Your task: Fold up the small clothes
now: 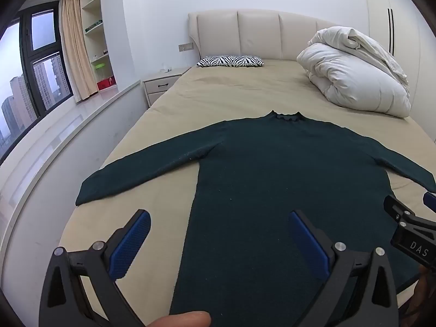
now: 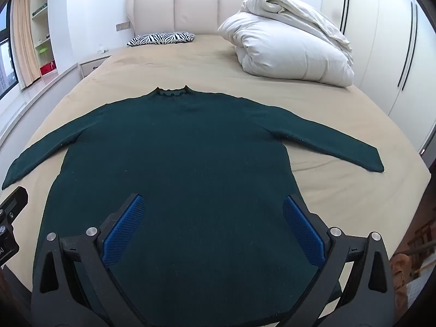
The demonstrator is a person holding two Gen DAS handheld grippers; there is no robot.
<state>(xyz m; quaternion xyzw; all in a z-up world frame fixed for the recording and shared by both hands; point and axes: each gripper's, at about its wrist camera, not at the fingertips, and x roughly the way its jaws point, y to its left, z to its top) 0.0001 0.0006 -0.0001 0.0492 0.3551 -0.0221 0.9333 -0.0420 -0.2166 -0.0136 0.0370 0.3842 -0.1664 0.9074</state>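
A dark green long-sleeved sweater [image 1: 272, 169] [image 2: 177, 141] lies flat on the tan bed sheet [image 1: 207, 92], collar toward the headboard and both sleeves spread out. My left gripper [image 1: 219, 218] hovers open over the sweater's lower left edge, its blue pads wide apart with nothing between them. Above the lower middle of the sweater my right gripper [image 2: 214, 203] stands open too, holding nothing. Part of the right gripper's body [image 1: 408, 229] shows at the right edge of the left wrist view. The left gripper's body [image 2: 11, 218] shows at the left edge of the right wrist view.
A bundled white duvet [image 1: 354, 76] [image 2: 288, 41] sits at the bed's far right, and a zebra-print pillow [image 1: 230, 61] [image 2: 160, 38] lies by the padded headboard. A nightstand [image 1: 160, 84], window ledge and shelves run along the left. Wardrobe doors [image 2: 395, 41] stand on the right.
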